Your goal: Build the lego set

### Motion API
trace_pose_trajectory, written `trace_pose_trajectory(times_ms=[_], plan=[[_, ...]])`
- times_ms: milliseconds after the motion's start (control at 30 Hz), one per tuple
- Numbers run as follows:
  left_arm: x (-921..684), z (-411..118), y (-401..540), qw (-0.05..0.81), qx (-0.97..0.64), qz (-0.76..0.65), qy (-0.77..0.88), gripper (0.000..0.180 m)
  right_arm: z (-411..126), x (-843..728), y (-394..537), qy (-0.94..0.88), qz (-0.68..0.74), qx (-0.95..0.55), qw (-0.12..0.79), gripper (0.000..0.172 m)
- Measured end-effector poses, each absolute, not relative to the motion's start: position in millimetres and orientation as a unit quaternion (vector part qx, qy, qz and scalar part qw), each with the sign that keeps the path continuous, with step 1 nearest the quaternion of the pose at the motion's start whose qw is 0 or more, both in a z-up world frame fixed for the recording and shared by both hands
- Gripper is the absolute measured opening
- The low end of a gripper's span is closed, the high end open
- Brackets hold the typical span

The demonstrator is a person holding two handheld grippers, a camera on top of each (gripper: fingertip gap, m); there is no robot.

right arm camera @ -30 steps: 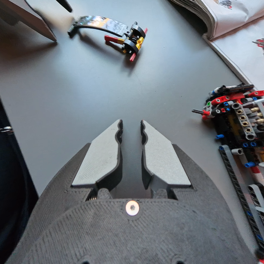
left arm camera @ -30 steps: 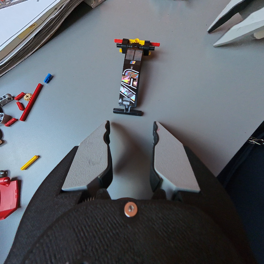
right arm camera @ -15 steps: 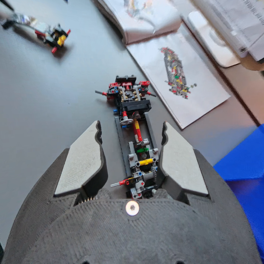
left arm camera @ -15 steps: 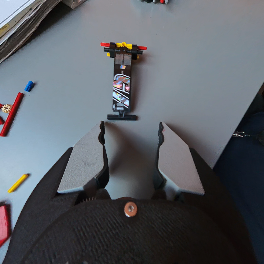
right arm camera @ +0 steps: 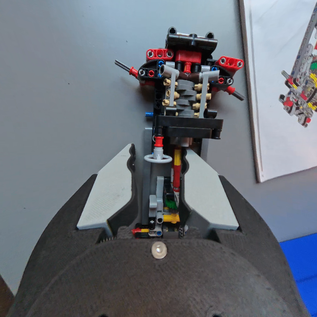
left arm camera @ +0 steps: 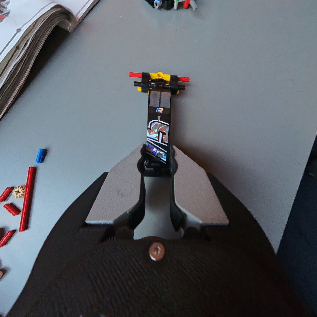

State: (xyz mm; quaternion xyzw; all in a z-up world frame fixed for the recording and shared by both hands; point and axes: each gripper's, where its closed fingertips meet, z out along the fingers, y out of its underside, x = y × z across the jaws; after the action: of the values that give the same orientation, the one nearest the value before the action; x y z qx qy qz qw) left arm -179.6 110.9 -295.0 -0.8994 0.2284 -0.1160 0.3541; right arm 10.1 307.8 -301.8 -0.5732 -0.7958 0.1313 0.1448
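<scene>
In the left wrist view a long black panel (left arm camera: 158,120) with a shiny sticker lies on the grey table (left arm camera: 231,85). A yellow, red and black axle block (left arm camera: 159,78) sits at its far end. My left gripper (left arm camera: 157,151) is shut on the panel's near end, with both pads against its sides. In the right wrist view the car chassis (right arm camera: 187,123) with engine block and grey steering wheel (right arm camera: 157,158) lies lengthwise under my right gripper (right arm camera: 159,149). The right gripper is open. Its left pad stands clear of the grey side beam, and its right finger (right arm camera: 202,185) covers the other beam.
An open instruction book (left arm camera: 34,34) lies at the far left. Loose parts lie left of the gripper: a red axle (left arm camera: 27,199), a blue pin (left arm camera: 40,155) and a tan gear (left arm camera: 18,191). The table edge (left arm camera: 291,188) is close on the right. A printed sheet (right arm camera: 283,85) lies right of the chassis. The gap from one gripper's tips to the other's is roughly 30 cm.
My left gripper moved forward and closed on the panel's near end. My right gripper swung from the bare table to the chassis, opened wide, then narrowed over it.
</scene>
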Motion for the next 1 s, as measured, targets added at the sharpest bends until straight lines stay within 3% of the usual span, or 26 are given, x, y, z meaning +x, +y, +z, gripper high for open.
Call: trace_pose_trajectory(times_ms=[467,1000], plan=[[-187,-285,111,0.413,-0.873,-0.083,0.247,0.024,-296,-55,218,-0.846,0.147,-0.492,0.143,0.058],[-168,-255,104,0.487,-0.794,0.044,0.362,0.024,-246,-43,187,-0.783,0.240,-0.495,0.290,0.055]])
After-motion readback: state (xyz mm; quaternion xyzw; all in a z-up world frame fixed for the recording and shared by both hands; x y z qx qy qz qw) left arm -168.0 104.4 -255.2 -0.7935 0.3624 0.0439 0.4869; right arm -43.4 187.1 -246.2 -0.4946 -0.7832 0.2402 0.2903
